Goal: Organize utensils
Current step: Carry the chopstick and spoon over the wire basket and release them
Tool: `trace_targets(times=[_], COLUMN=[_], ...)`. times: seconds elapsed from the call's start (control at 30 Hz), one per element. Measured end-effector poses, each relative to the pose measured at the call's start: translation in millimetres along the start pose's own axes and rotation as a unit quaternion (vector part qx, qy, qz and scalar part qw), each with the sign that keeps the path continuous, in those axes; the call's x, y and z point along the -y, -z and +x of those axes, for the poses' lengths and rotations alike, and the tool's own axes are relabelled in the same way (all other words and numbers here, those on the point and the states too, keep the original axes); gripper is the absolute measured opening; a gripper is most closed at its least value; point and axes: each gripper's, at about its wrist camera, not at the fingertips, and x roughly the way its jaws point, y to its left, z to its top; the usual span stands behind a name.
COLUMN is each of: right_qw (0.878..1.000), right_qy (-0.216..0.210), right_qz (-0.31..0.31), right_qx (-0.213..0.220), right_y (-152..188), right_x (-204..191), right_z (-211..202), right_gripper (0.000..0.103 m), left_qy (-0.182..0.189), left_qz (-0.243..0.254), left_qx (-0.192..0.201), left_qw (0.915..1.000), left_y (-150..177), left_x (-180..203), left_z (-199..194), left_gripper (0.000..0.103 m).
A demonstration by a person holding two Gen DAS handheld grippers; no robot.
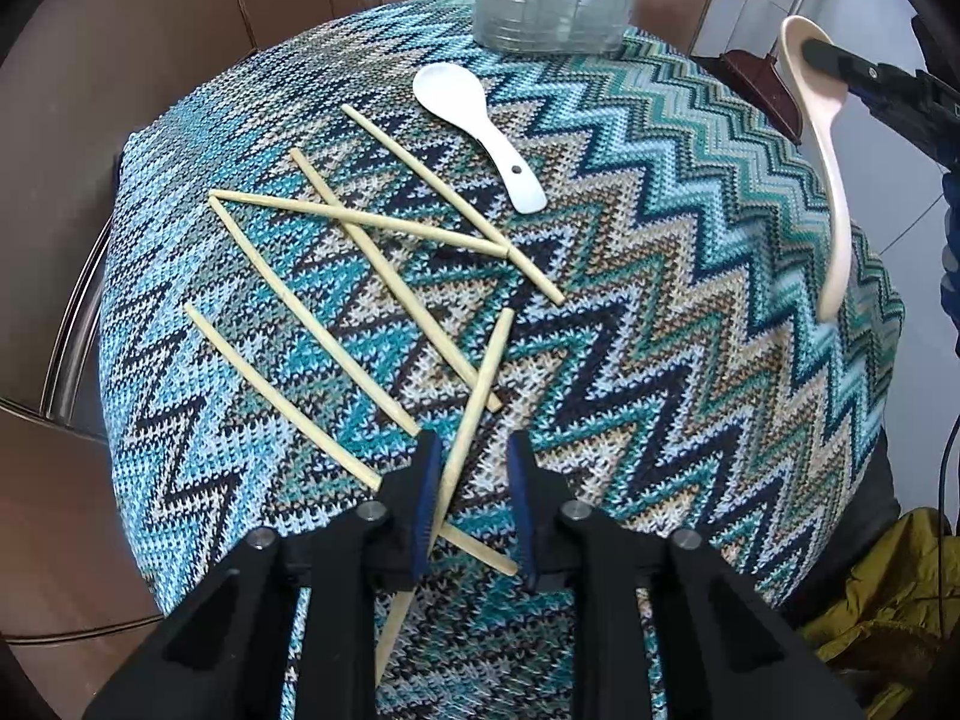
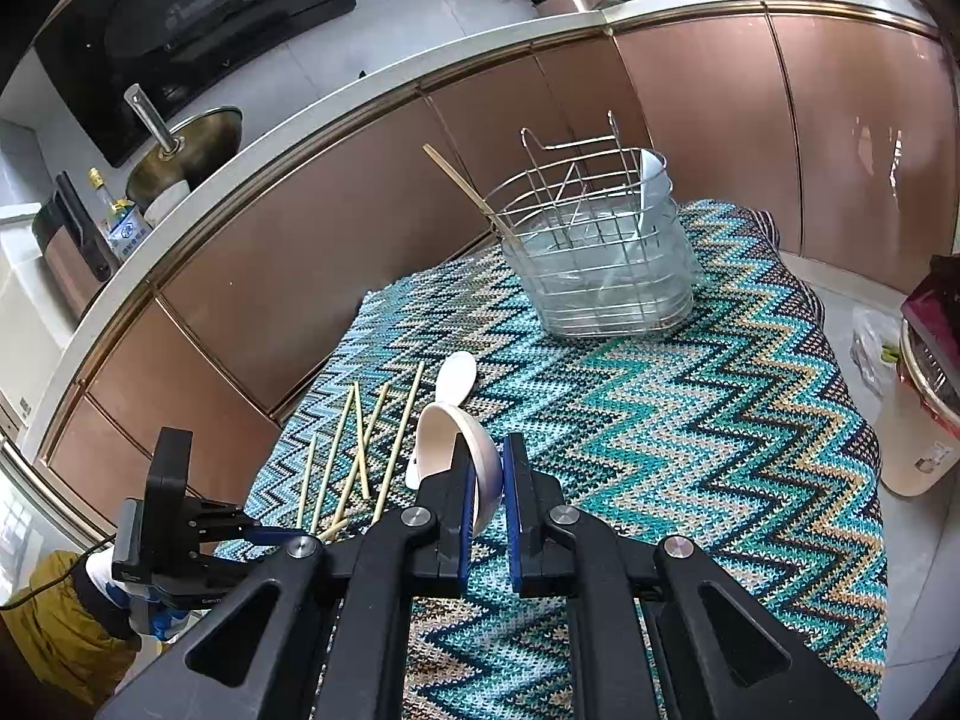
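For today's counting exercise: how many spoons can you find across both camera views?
3. A beige spoon held in the right gripper; a white spoon lying on the zigzag cloth; another white spoon standing in the wire basket. More may be hidden there.

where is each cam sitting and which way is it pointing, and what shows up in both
Left wrist: sits behind the left gripper, looking down along its open fingers over the chopsticks on the zigzag cloth; the right gripper enters at upper right, holding the beige spoon.
Right wrist: sits behind the right gripper, facing the wire basket and kitchen cabinets; the left gripper shows at lower left.
Shared: cloth, chopsticks, white spoon, basket, beige spoon.
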Motion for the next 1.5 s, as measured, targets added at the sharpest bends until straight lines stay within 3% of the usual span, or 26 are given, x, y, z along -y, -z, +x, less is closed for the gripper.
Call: trace_targets(times=[0.17,0.4,0.6,0.73,0.83,1.03,1.07,1.17,1.23,1.3,1.4,1.5], right_qw=[1.000,1.000,0.999,0.997,0.993,0.979,0.978,0.969,0.962,0.956,0.945,0.941], right_qy=[0.001,0.009,0.017,0.026,0.039,0.070,0.074,0.096,0.120,0.139,0.173,0.188], right_qz=[0.000,-0.014,-0.029,-0.047,-0.066,-0.095,-0.096,-0.096,-0.099,-0.098,-0.107,-0.107], right_qx=[-0.004,0.002,0.023,0.058,0.093,0.164,0.172,0.204,0.225,0.241,0.255,0.258], right_y=[2.4,1.2,-12.7,-38.2,-61.3,-110.0,-116.5,-138.0,-150.9,-160.5,-166.2,-168.8], right_x=[1.3,-1.2,-6.9,-13.2,-21.9,-28.6,-27.1,-19.3,-11.8,-4.8,2.8,14.6], right_z=[3.7,-4.8,-17.6,-31.9,-42.9,-59.1,-59.6,-59.6,-54.0,-45.9,-30.1,-9.1], right_gripper=[0.009,0.009,0.009,0.009,0.009,0.009,0.009,0.009,0.009,0.009,0.009,0.009], left_qy=[-0.009,0.003,0.036,0.047,0.058,0.079,0.082,0.068,0.055,0.018,-0.024,-0.059], left_qz=[0.005,-0.043,-0.090,-0.113,-0.126,-0.146,-0.154,-0.172,-0.181,-0.185,-0.189,-0.197], left_qx=[0.005,0.048,0.152,0.243,0.310,0.430,0.451,0.498,0.517,0.538,0.556,0.559], left_qw=[0.9999,0.9979,0.9837,0.9622,0.9405,0.8875,0.8752,0.8471,0.8347,0.8220,0.8090,0.8033], left_y=[0.9,3.4,-17.3,-51.3,-83.2,-160.8,-177.9,-217.7,-237.9,-258.6,-278.0,-289.0], left_x=[3.1,-10.3,-16.7,-16.7,-12.7,5.5,9.0,16.7,23.2,34.5,45.8,49.4], left_z=[1.9,-27.5,-97.0,-148.8,-179.9,-217.9,-220.6,-217.7,-210.1,-190.3,-160.6,-128.7], left_gripper=[0.005,0.005,0.005,0.005,0.005,0.005,0.005,0.005,0.005,0.005,0.005,0.005])
